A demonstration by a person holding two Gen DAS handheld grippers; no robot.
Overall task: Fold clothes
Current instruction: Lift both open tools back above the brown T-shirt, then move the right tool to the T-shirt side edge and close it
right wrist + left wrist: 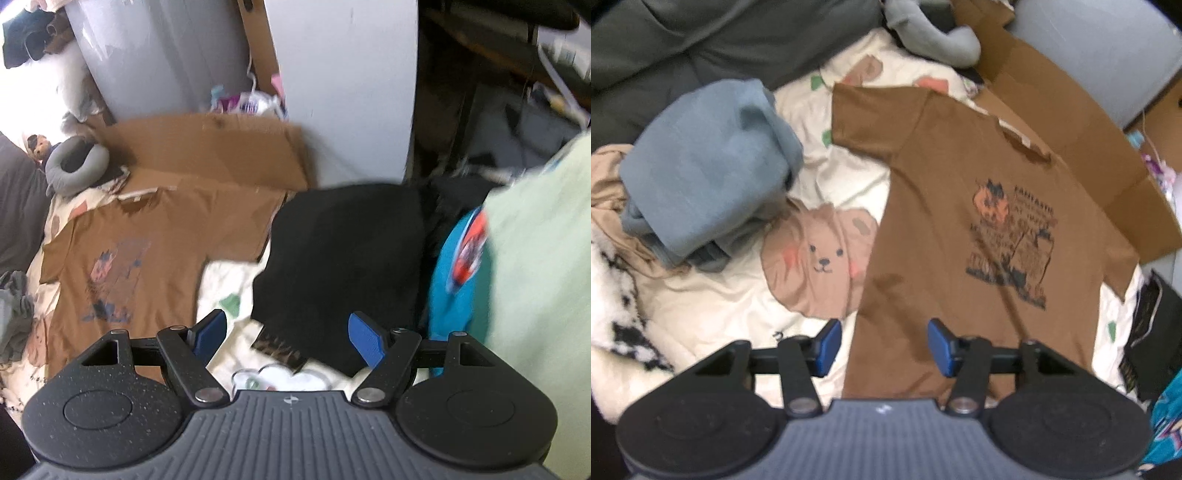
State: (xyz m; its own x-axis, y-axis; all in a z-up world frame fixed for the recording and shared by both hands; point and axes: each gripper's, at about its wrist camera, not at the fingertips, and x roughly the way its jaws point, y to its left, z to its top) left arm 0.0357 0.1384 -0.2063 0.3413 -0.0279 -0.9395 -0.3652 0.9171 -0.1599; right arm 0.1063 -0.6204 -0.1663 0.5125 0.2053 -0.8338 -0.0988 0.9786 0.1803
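A brown T-shirt (960, 221) with a dark printed graphic lies spread flat, front up, on a cream bear-print bedsheet (720, 314). My left gripper (884, 347) hangs open just above the shirt's lower left hem corner. The shirt's side edge runs between the blue pads (827, 345), and they do not press on it. In the right wrist view the same T-shirt (122, 258) lies to the left. My right gripper (288, 338) is open over the sheet and the corner of a black garment (351, 251), holding nothing.
A folded blue garment (709, 166) sits on beige cloth left of the shirt, beside a black-and-white fuzzy item (620, 314). Flattened cardboard (221, 155) lies beyond the shirt, with a grey neck pillow (77, 166). Teal clothing (454, 295) and pale green clothing (535, 258) crowd the right.
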